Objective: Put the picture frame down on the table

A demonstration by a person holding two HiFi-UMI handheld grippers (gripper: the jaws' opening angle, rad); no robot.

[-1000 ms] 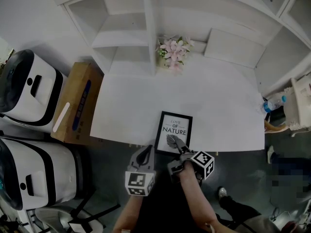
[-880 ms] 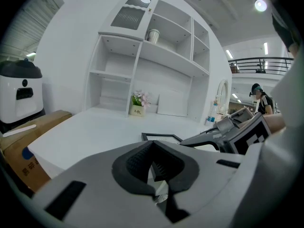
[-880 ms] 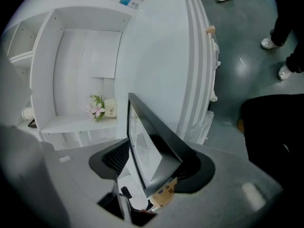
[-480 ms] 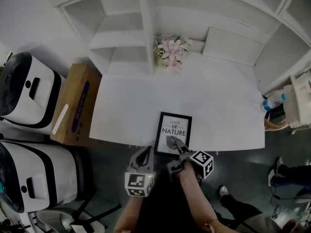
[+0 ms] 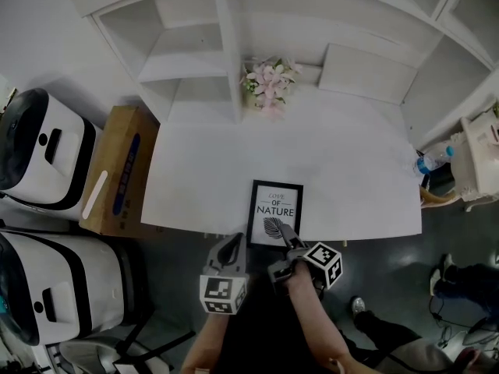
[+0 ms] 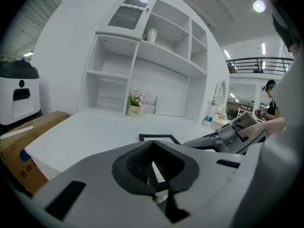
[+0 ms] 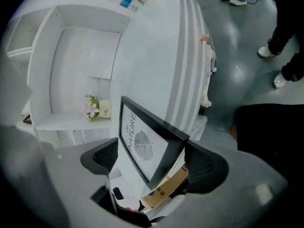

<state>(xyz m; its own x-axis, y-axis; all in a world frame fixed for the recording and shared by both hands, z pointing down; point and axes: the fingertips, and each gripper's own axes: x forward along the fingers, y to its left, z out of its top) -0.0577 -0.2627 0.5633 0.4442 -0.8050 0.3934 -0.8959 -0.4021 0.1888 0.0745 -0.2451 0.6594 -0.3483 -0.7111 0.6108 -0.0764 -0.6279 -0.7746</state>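
Note:
The black picture frame (image 5: 274,213), with a leaf print and the word NATURE, lies at the front edge of the white table (image 5: 335,154). My right gripper (image 5: 285,234) is shut on its near edge. In the right gripper view the picture frame (image 7: 142,144) sits slanted between the jaws of the right gripper (image 7: 152,161), with its brown back stand showing below. My left gripper (image 5: 231,248) hangs shut and empty just off the table's front edge, left of the frame. From the left gripper (image 6: 153,169), the frame (image 6: 159,137) appears flat on the tabletop.
A pot of pink flowers (image 5: 267,84) stands at the table's back, under white shelves (image 5: 187,45). A cardboard box (image 5: 121,170) and two white machines (image 5: 43,142) stand on the left. A water bottle (image 5: 429,163) is at the right edge. A person's shoes (image 5: 448,271) are on the floor.
The view has shifted slightly. The frame and both grippers hold the same places relative to the table.

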